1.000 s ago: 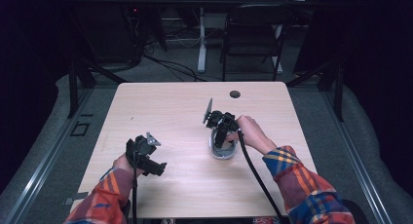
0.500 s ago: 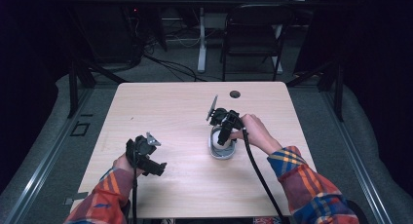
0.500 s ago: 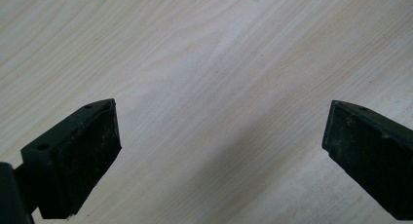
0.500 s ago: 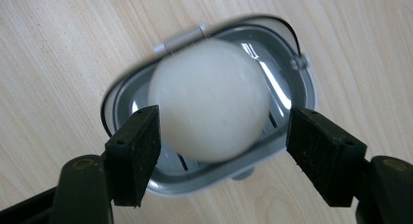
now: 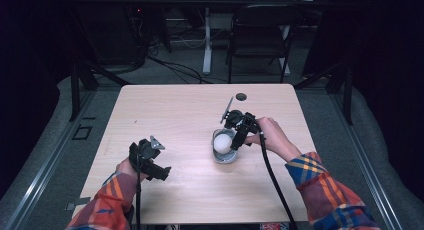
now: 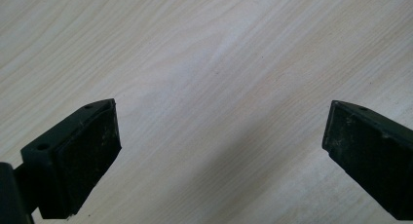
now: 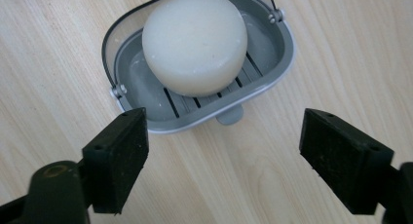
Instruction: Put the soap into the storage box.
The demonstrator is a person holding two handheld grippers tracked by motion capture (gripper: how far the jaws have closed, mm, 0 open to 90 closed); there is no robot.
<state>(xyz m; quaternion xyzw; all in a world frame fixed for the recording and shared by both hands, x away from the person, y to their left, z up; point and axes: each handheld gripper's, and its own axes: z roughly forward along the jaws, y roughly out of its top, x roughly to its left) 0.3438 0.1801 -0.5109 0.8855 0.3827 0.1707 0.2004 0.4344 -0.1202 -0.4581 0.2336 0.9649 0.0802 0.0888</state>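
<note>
Soap point(image 7: 195, 41) sits in the grey dish point(image 7: 272, 63) on the table point(image 5: 165, 115), round and white, right in the middle. The right gripper point(image 7: 221, 156) hangs just above the dish's near edge; its jaws have just been opening and now stand apart, with nothing between them. If it dips low, a jaw could bump the rim and tip the dish — the soap could then slide out. The left gripper point(image 6: 221, 156) waits over bare wood, well apart from the dish, jaws wide apart too.
</note>
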